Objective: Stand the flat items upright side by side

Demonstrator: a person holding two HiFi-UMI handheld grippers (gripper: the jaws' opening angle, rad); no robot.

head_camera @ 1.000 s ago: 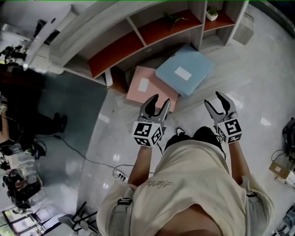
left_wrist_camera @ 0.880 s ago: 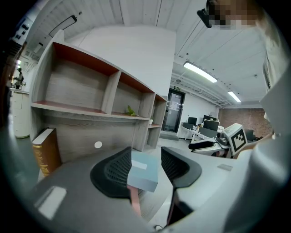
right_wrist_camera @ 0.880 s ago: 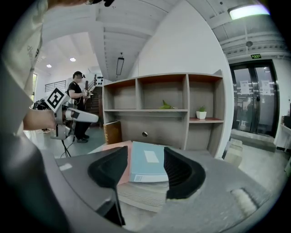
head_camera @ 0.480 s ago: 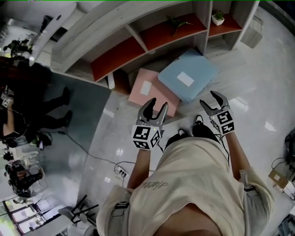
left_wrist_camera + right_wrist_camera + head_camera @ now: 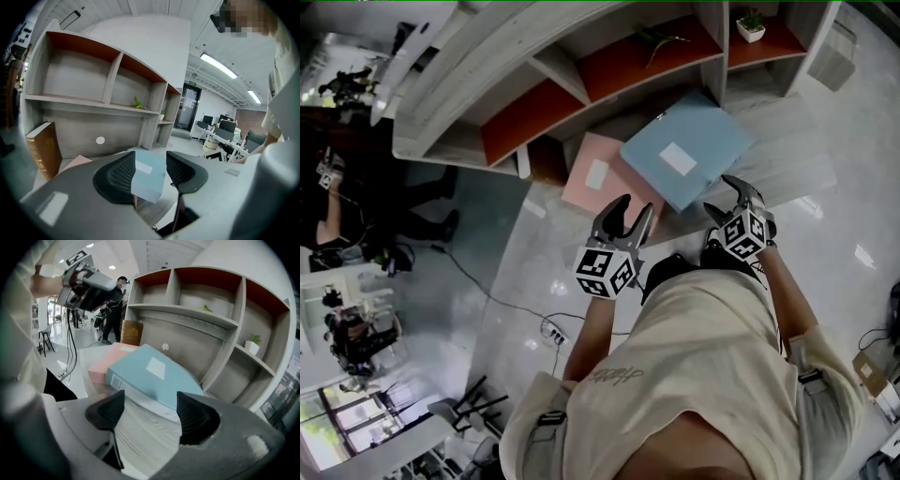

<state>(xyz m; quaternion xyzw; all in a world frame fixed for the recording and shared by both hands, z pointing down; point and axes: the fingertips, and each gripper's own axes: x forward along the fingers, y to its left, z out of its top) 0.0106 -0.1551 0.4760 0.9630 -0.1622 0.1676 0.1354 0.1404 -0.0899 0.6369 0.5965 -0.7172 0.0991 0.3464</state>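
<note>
The blue file (image 5: 684, 155) lies flat on the low base ledge (image 5: 787, 141) of the shelf unit (image 5: 478, 70). Its 9 o'clock edge overlaps the pink file (image 5: 598, 178), which is also flat. In the head view the blue file's near corner points toward 6 o'clock, close to the ledge's front edge. Bare ledge runs on at 3 o'clock of it, and open pale floor (image 5: 834, 216) spreads beyond. At 9 o'clock of the pink file a brown book (image 5: 44, 150) stands upright against the shelf's side wall, closing that end.

The left gripper (image 5: 636, 206) hangs over the pink file's near edge at about 5 o'clock of it. Its jaws are apart with nothing pressed between them; the blue file only shows beyond the gap. The right gripper (image 5: 727, 199) sits at 5 o'clock of the blue file's near corner, jaws spread wide and empty, and the wood-grain ledge shows between them.

Against a second ago, the right gripper has dropped and rolled, coming in from the floor side to just short of the blue file. Its jaws have just been opening, with nothing between them. The left gripper has only edged forward a little. Both files lie where they did.
</note>
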